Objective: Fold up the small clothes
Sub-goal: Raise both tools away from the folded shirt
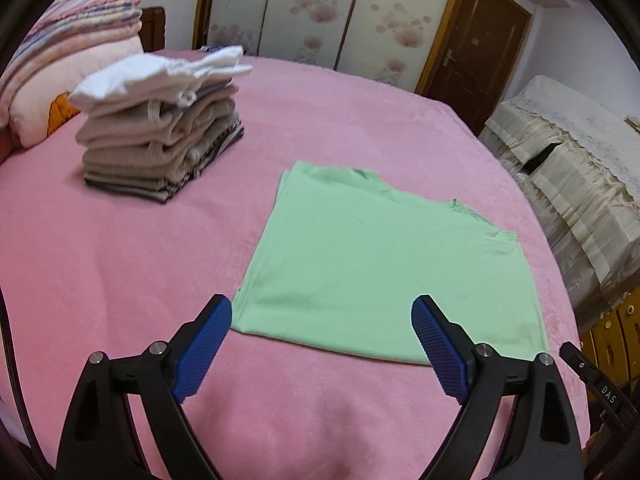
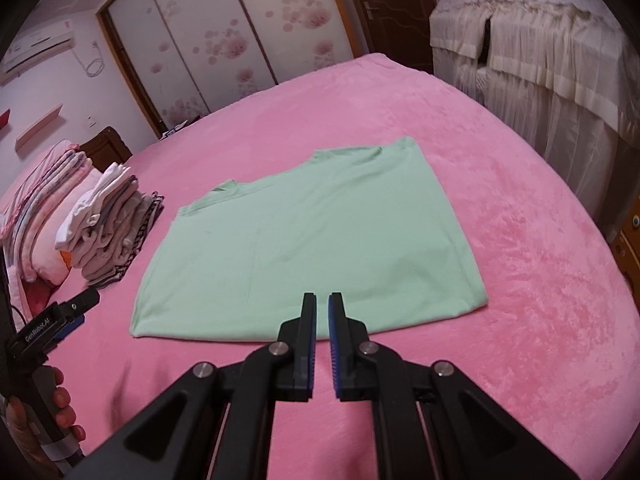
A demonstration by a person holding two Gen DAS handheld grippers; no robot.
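The green shirt (image 1: 380, 264) is lying flat and folded on the pink bed cover (image 1: 120, 280), its near edge running just beyond both tongs, with bare cover lying open on every side. The left gripper (image 1: 322, 312) is hanging above that edge with jaws spread wide and nothing between them, while the right gripper (image 2: 322, 300) is hovering with jaws nearly together, gripping nothing. The stack of folded clothes (image 1: 160, 132) is sitting well apart to the left.
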